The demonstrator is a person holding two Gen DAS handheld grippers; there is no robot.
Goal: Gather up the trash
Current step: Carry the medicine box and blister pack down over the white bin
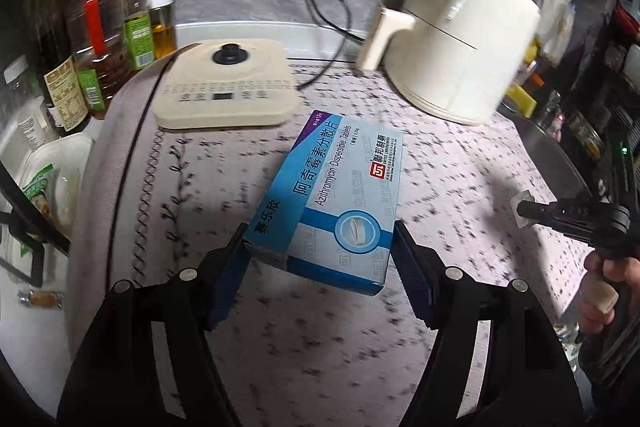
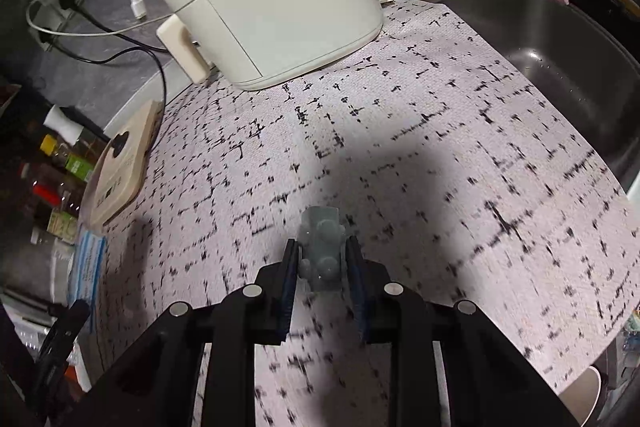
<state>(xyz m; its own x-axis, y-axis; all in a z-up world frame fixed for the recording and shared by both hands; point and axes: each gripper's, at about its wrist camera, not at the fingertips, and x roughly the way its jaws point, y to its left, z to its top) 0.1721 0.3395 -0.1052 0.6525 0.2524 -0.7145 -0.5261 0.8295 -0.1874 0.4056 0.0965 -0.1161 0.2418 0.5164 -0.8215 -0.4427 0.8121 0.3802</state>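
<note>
Two pieces of trash are held, one per gripper. A blue medicine box (image 1: 336,195) is clamped across its near end between the blue pads of the left gripper (image 1: 320,259), one pad against each long side. Its long axis runs away from the camera toward one o'clock, printed face up, far end tilted toward the white air fryer (image 1: 452,39) at about one o'clock. A beige induction base (image 1: 228,87) lies on the patterned mat (image 1: 460,155) at eleven o'clock, with oil bottles (image 1: 100,35) beyond it at ten. A small grey blister pack (image 2: 322,251) is pinched upright in the right gripper (image 2: 322,267), long axis pointing straight ahead to twelve, above the mat, with the dark sink (image 2: 560,59) at two o'clock.
</note>
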